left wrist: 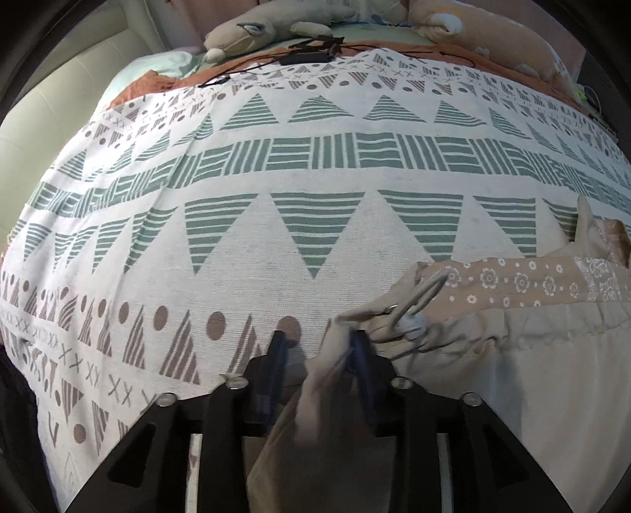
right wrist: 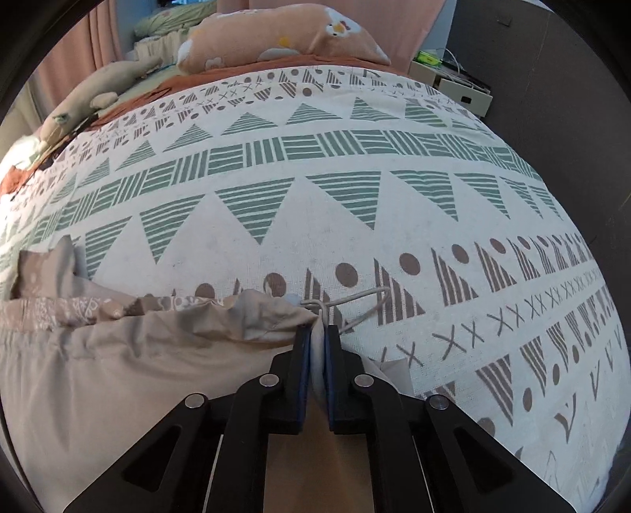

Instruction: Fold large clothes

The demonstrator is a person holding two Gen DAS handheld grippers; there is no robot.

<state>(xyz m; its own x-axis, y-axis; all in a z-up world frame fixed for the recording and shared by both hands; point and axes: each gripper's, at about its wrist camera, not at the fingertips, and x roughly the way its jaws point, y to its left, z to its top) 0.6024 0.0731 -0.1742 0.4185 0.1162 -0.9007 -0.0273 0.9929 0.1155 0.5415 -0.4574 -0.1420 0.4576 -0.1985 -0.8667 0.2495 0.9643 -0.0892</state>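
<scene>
Beige garment lies on the patterned bedspread, its drawstring hem just laid down; left claw gapes around one corner, right claw barely parted on the other. Further folding likely remains.

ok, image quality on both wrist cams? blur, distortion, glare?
Left wrist: heavy fisheye bulge, dark vignette corners, beige garment smeared between the left gripper fingers. Right wrist: same bulge, bedspread print sharp, no glare, soft shadow under the right gripper.

A beige garment and plush toys lie on the patterned bed.
</scene>
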